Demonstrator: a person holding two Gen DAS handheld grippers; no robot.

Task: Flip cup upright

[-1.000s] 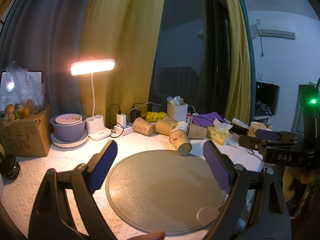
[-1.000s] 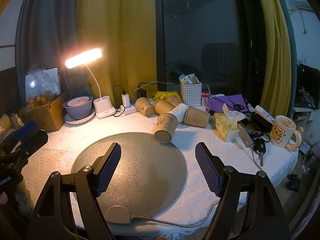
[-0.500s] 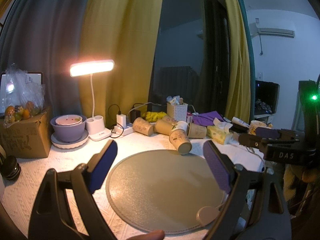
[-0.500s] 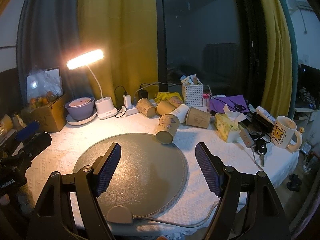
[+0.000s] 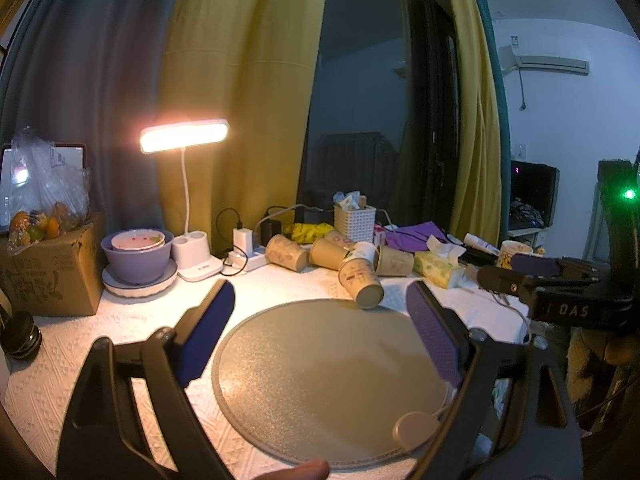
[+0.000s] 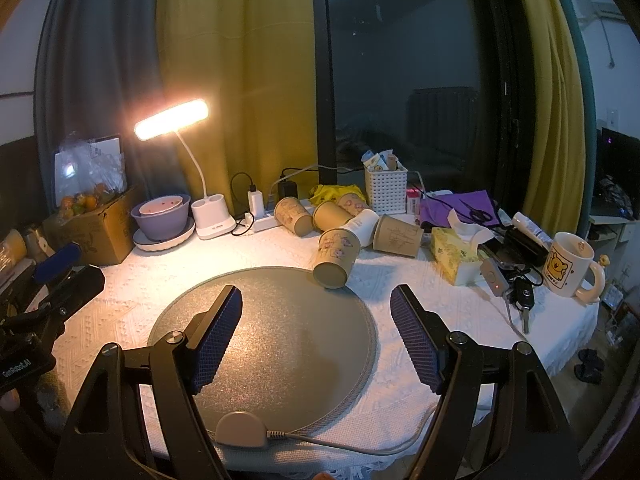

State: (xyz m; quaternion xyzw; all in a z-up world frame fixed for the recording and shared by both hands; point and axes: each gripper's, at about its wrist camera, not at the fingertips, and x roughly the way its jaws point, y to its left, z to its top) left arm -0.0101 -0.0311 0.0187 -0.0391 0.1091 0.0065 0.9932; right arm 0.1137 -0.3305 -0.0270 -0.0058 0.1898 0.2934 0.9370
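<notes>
Paper cup (image 6: 335,256) on its side at round mat (image 6: 280,312) far edge, left gripper (image 5: 320,328) jaws spread and empty, right gripper (image 6: 316,330) likewise, both short of cup

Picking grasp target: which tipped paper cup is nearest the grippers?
The brown paper cup with its base touching the round grey mat's far edge; the other tipped cups lie behind it.

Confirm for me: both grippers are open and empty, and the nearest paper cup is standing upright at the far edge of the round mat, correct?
Not quite. The nearest paper cup is lying on its side, its base toward the camera, at the far edge of the round mat; the right wrist view shows this. The rest holds: the left gripper and the right gripper are both open and empty.
</notes>
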